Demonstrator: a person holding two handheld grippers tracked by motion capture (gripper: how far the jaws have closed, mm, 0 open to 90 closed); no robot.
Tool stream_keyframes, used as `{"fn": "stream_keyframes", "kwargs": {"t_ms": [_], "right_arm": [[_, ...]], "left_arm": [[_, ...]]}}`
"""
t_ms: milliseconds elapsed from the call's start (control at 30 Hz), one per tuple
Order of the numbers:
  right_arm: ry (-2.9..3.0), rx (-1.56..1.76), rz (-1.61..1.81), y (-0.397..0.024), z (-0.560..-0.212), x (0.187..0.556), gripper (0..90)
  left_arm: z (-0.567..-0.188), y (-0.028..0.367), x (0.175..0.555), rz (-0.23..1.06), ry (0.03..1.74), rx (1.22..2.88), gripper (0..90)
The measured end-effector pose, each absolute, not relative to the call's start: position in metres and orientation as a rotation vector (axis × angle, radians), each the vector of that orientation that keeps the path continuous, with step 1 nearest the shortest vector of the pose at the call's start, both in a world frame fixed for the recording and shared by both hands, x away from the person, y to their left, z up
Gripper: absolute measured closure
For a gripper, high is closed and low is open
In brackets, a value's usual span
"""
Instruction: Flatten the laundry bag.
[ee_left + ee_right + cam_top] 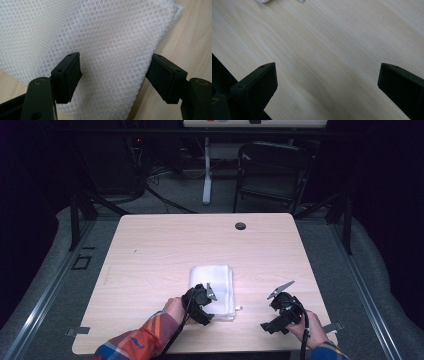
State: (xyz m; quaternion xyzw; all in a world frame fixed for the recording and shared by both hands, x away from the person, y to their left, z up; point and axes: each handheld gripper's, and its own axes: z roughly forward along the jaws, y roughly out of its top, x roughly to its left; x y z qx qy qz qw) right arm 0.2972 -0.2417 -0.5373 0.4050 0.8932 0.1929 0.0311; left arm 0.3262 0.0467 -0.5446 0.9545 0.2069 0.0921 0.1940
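Observation:
A folded white mesh cloth (pixel 215 282) lies flat near the middle of the wooden table (pixel 165 245). My left gripper (pixel 204 301) hovers over the cloth's near left part, held by a hand in a plaid sleeve. In the left gripper view its jaws stand open above the white mesh cloth (pixel 105 42), one finger (pixel 67 75) over the fabric and the other near the cloth's edge, nothing pinched between them. My right gripper (pixel 280 312) rests to the right of the cloth over bare wood, open, with nothing between its fingers (pixel 259 82). A small corner of the cloth (pixel 265 1) peeks in at that view's top.
A small black round disc (pixel 240 225) sits near the table's far edge. Beyond the table stand a dark folding chair (pixel 272 172), a white desk leg (pixel 206 170) and cables on the floor. Bare wood surrounds the cloth on all sides.

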Motion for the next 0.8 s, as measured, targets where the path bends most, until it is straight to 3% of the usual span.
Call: {"fn": "stream_keyframes", "kwargs": {"t_ms": [400, 467, 800], "right_arm": [[2.758, 1.247, 0.584, -0.2421, -0.5372, 0.2974, 2.8], [2.756, 1.250, 0.588, -0.2419, -0.5375, 0.2971, 2.9], [2.756, 1.239, 0.580, -0.2409, -0.5367, 0.2968, 3.7]], "left_arm": [[-0.5463, 0.0458, 0.3239, 0.304, 0.488, 2.714, 44.2], [-0.5464, 0.0466, 0.3244, 0.288, 0.489, 2.710, 51.7], [-0.5459, 0.0529, 0.3290, 0.255, 0.509, 2.675, 68.5]]}}
